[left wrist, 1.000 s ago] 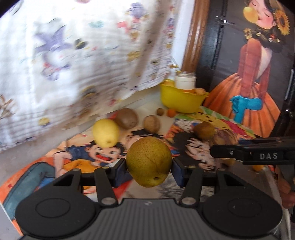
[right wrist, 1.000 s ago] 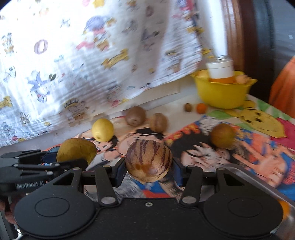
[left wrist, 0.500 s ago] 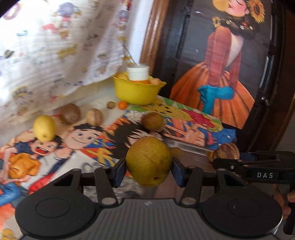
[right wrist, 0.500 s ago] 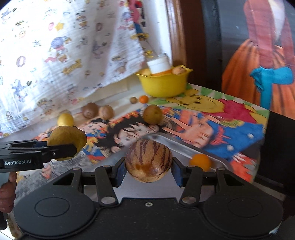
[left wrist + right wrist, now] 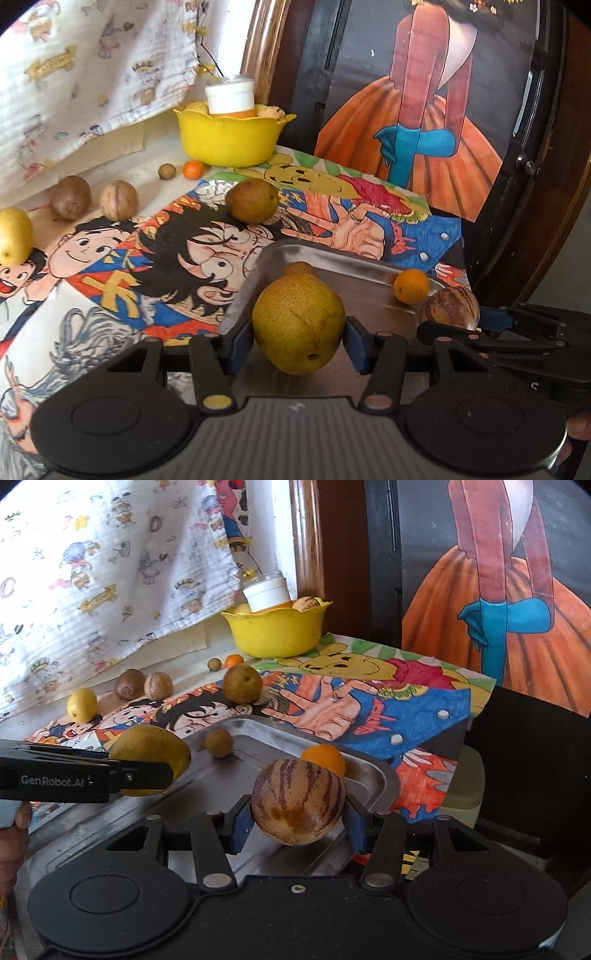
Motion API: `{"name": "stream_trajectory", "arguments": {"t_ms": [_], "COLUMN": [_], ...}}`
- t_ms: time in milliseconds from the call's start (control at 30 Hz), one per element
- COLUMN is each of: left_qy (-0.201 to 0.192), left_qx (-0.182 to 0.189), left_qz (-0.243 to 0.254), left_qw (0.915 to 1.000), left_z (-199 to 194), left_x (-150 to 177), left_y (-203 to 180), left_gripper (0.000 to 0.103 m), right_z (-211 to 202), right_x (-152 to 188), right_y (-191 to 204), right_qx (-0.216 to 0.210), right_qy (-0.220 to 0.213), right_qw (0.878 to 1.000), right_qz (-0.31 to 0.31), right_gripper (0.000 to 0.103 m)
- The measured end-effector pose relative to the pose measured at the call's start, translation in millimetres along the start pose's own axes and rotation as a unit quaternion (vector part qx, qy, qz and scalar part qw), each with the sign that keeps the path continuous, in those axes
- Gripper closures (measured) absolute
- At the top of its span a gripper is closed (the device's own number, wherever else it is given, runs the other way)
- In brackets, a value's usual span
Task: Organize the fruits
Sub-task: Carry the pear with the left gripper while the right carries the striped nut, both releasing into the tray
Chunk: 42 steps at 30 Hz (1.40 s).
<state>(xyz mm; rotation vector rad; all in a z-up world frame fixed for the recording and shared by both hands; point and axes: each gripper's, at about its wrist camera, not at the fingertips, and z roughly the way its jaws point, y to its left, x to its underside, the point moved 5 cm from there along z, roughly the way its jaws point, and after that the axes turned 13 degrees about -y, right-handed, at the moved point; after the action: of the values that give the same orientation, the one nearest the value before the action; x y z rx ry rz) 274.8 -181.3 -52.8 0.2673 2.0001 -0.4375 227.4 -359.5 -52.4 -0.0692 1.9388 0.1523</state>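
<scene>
Both grippers are loaded and hanging over the metal tray [image 5: 373, 771]. The left gripper [image 5: 298, 338] has its blue pads pinched on a yellow pear [image 5: 297, 325], and the right gripper [image 5: 297, 819] is clamped around a striped melon [image 5: 297, 801]. Already in the tray: a small orange [image 5: 325, 758] near the far rim and a little brown fruit [image 5: 218, 742]. Out on the cartoon mat [image 5: 369, 709] there's a brown fruit [image 5: 242, 684], a lemon [image 5: 82, 705] and two more brown ones near the curtain, plus a yellow bowl [image 5: 277, 631] at the back.

Shiny metal tray [image 5: 373, 771], glossy plastic bowl [image 5: 277, 635].
</scene>
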Motion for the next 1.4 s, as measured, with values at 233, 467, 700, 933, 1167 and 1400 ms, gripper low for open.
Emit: {"name": "stream_trajectory", "arguments": {"t_ms": [233,467,700,933,1167,1400], "left_qy": [0.006,0.010,0.011,0.017,0.021,0.006], "left_qx": [-0.002,-0.003,-0.004,-0.007,-0.012,-0.011], "left_qz": [-0.001,-0.008,-0.008,-0.009,-0.019,-0.032], "left_qw": [1.0000,0.9999,0.9999,0.9998,0.9995,0.9994], "left_z": [11,14,15,13,5,-15], "left_x": [2,0,0,2,5,-1], "left_y": [-5,-3,-3,-3,1,4], "left_gripper": [0.046,0.046,0.045,0.042,0.036,0.025], "right_z": [6,11,11,10,3,-12], "right_x": [1,3,6,8,9,7], "right_y": [0,5,8,9,14,18], "right_qx": [0.003,0.010,0.014,0.017,0.022,0.026], "right_qy": [-0.007,-0.011,-0.012,-0.016,-0.023,-0.029], "right_qw": [1.000,0.999,0.999,0.998,0.997,0.997], "right_qz": [-0.015,-0.038,-0.050,-0.061,-0.074,-0.073], "right_gripper": [0.050,0.049,0.049,0.049,0.045,0.036]}}
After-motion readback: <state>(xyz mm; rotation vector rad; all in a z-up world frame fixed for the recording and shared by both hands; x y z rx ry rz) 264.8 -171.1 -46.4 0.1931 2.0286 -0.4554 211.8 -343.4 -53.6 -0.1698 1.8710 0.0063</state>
